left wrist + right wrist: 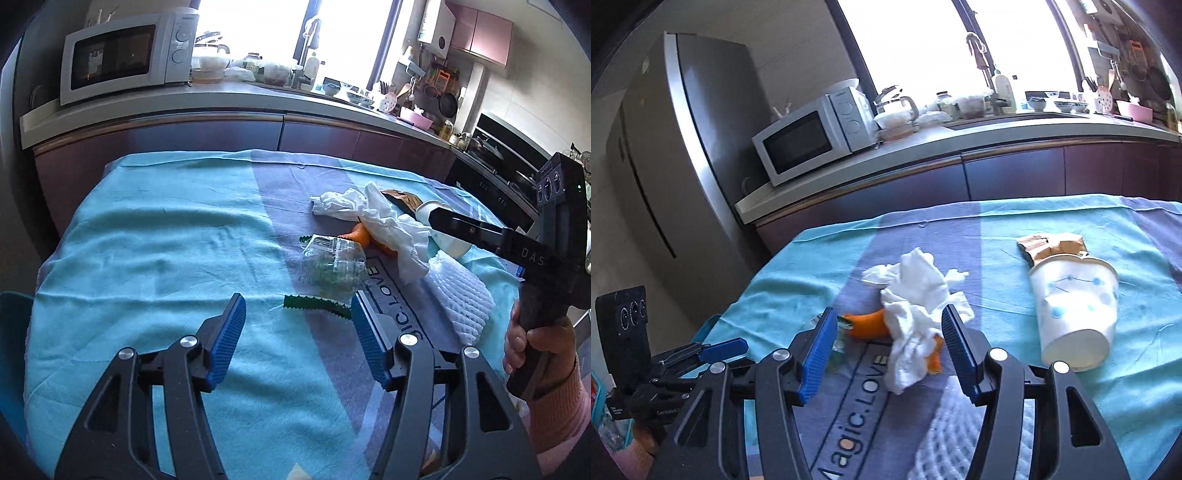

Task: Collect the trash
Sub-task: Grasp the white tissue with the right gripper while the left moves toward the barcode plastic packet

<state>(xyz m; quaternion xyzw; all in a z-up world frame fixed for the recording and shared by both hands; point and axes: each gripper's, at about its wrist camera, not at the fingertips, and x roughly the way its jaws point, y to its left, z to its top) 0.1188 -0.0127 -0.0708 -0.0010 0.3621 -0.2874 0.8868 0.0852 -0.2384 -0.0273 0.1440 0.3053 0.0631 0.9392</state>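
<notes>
Crumpled white tissue (916, 314) is lying ahead of the empty, wide-jawed right gripper (890, 347), which should be straddling it before squeezing, while the left gripper (297, 332) is hovering wide and empty near the clear plastic wrapper (332, 266).

Daylight blows out the window (295, 33) ahead of me; the fisheye bends and darkens my frame edges, cabinets shadowed.

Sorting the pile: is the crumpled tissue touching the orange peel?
Touching. The right wrist view shows the crumpled tissue draped over the orange peel, covering its right part with no gap between them.
</notes>
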